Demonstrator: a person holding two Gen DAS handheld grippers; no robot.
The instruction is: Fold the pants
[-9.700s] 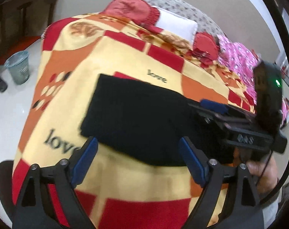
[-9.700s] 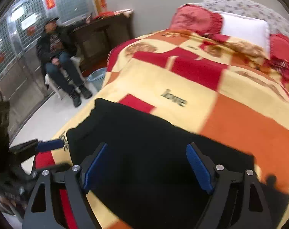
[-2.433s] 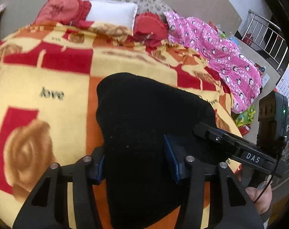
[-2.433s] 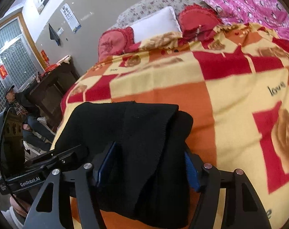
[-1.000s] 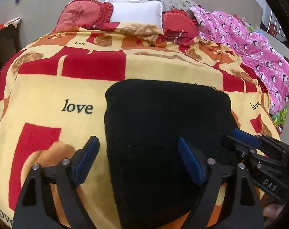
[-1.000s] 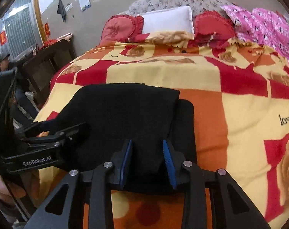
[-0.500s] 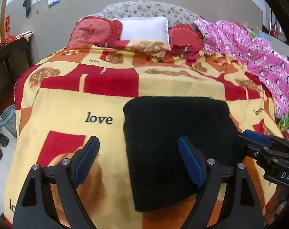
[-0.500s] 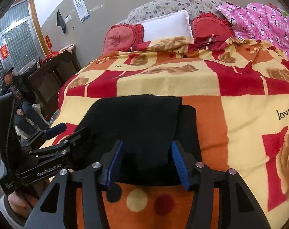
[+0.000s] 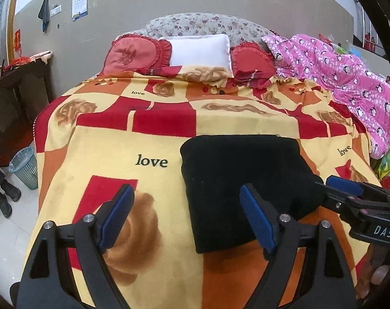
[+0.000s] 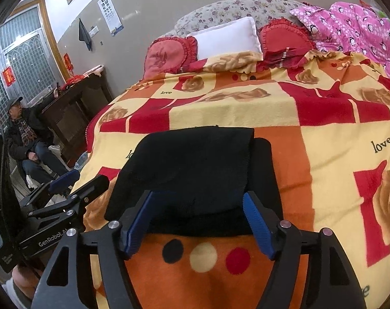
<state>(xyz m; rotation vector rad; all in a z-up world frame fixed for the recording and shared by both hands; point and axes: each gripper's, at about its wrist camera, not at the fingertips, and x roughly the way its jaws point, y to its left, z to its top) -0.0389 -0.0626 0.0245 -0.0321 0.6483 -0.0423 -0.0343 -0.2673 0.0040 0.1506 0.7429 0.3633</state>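
Black pants point(image 9: 242, 180), folded into a compact stack, lie on the patterned blanket point(image 9: 112, 139) of the bed, just right of the word "love" point(image 9: 151, 160) printed there. Your left claw point(image 9: 187, 217) hangs spread wide with nothing in it, its right finger over the stack's near left corner. Your right claw point(image 10: 198, 222) also stands apart and empty, its fingers straddling the stack's near edge. The fold looks essentially done; if you tidy it, press the offset top layer square with the lower one rather than dragging it, and lift both claws straight clear so nothing snags.
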